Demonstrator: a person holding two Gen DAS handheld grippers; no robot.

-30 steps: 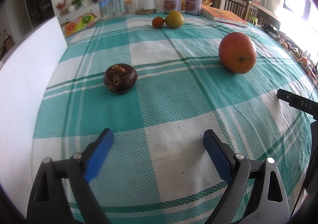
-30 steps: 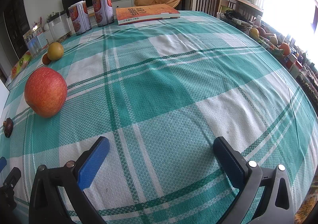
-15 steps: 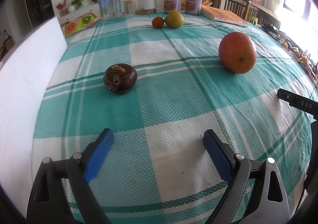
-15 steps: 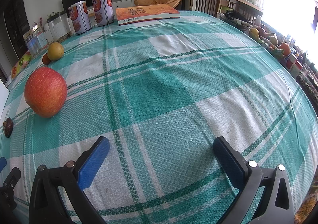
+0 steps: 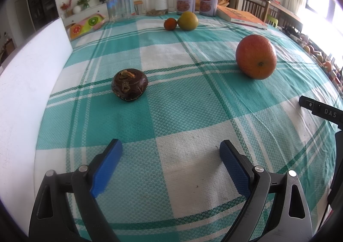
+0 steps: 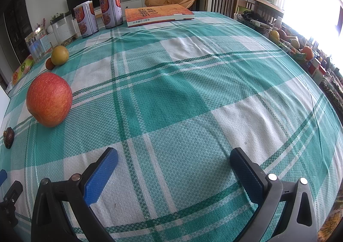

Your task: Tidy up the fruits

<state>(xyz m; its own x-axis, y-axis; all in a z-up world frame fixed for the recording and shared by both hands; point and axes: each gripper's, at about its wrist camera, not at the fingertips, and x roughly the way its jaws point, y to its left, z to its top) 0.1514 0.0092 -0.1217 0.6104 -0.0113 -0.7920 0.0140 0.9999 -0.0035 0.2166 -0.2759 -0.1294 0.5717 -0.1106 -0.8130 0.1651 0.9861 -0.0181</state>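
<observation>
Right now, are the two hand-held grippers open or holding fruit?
Left hand-held gripper: open, holding nothing.
Right hand-held gripper: open, holding nothing.

Four fruits are seen on the bench (image 5: 182,113), which is covered by a teal and white checked cloth. A large orange-red round fruit (image 5: 255,56) is set toward the right side, its small navel turned to the near edge. A dark brown, flattened fruit (image 5: 130,84) with a dried tan stem on top is laid toward the left edge, well apart from the large one. Near the far edge, a small red-orange fruit (image 5: 170,24) is placed just beside a yellow-green round fruit (image 5: 188,20); whether they touch cannot be told.
</observation>
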